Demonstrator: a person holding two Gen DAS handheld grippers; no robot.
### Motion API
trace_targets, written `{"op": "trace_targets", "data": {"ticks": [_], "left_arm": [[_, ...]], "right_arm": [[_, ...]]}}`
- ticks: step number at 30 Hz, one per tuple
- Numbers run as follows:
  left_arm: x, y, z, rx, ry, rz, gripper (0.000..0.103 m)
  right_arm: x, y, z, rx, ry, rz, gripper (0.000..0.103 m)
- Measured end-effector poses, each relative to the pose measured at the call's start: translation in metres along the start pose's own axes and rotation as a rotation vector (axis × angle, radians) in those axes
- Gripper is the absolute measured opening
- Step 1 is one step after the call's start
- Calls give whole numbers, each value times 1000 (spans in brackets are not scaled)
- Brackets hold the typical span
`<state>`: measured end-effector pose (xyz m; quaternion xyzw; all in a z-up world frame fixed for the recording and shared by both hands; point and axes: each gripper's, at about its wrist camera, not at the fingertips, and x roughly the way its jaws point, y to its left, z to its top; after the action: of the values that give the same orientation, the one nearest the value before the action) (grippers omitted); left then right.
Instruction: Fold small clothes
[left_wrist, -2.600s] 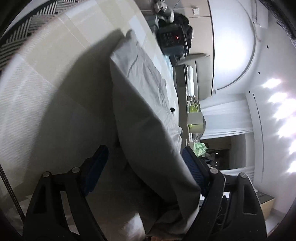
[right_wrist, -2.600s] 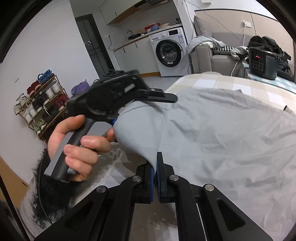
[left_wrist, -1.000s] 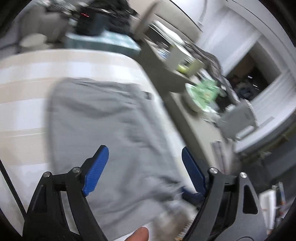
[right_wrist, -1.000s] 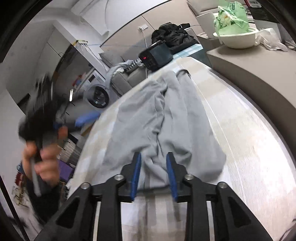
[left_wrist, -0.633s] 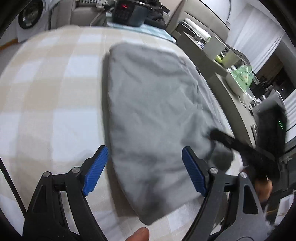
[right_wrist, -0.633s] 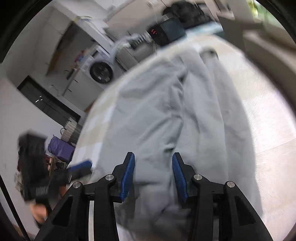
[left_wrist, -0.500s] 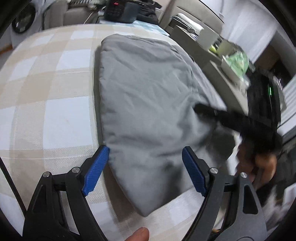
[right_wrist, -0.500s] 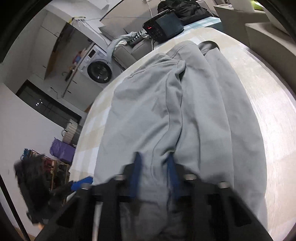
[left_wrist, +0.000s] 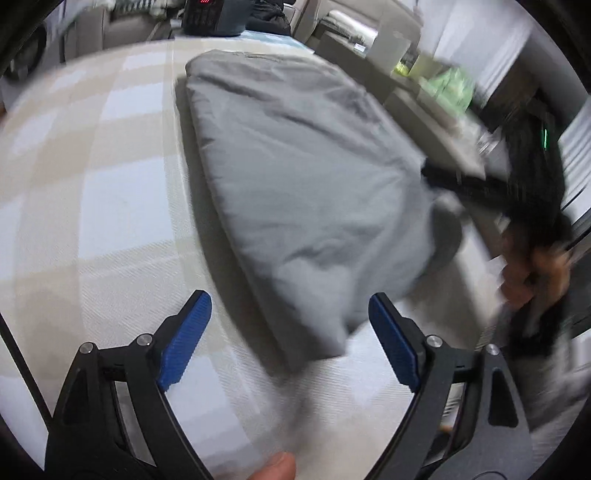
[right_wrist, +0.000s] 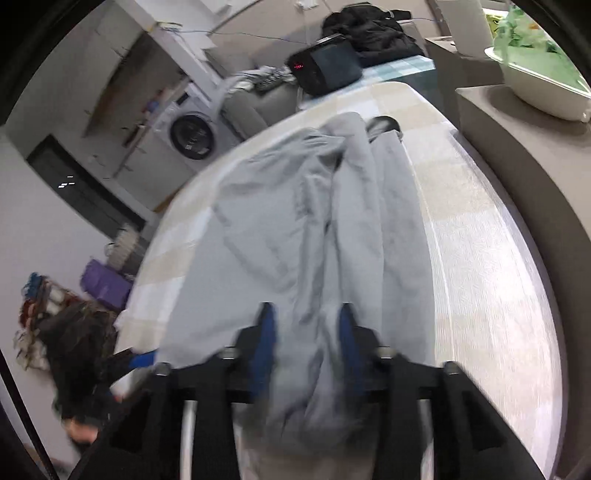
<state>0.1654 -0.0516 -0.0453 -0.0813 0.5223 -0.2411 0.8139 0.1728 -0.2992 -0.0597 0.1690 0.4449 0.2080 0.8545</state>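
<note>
grey garment (left_wrist: 295, 177) flat on checked cloth (left_wrist: 110, 184) | left gripper (left_wrist: 288, 332) jaws opening wide at garment's near corner, gripping nothing | right gripper (right_wrist: 306, 332) jaws opening, garment fold between pads, unpinched

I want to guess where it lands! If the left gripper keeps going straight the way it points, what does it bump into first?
Probably the near corner of the grey garment, which lies ahead between the wide, opening jaws of the left gripper. Depth is unclear, so it might touch the checked cloth just before that edge.
</note>
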Motion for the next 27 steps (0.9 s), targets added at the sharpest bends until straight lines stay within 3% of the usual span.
{"op": "trace_targets", "data": {"ticks": [4, 6, 7, 8, 9, 12, 13, 17, 21, 24, 26, 27], "left_arm": [[-8, 15, 4, -82, -24, -65, 83], [-1, 24, 8, -139, 8, -129, 57], [3, 27, 8, -154, 19, -147, 50], [6, 29, 9, -163, 12, -151, 30], [10, 32, 11, -173, 21, -151, 17], [7, 42, 11, -184, -9, -198, 3], [4, 47, 11, -183, -17, -204, 3], [-1, 59, 3, -179, 12, -184, 4], [-4, 58, 1, -181, 13, -186, 4], [0, 61, 5, -207, 28, -193, 5], [4, 61, 7, -222, 37, -190, 6], [4, 61, 7, -223, 37, -190, 7]], "right_arm": [[-18, 10, -25, -57, 13, 65, 42], [-16, 22, -35, -124, 25, 57, 42], [-15, 24, -42, -153, 35, 40, 42], [-11, 26, -44, -172, 42, 15, 42], [-7, 29, -47, -191, 52, -15, 42], [4, 32, -52, -242, 102, -82, 38], [8, 30, -54, -257, 134, -112, 34], [-10, 20, -67, -248, 167, -146, 34], [-35, 6, -64, -120, 67, -77, 34], [-31, -11, -51, -25, 9, -97, 33], [-15, -17, -42, 7, 14, -97, 28], [-6, -19, -39, 12, 28, -110, 21]]}}
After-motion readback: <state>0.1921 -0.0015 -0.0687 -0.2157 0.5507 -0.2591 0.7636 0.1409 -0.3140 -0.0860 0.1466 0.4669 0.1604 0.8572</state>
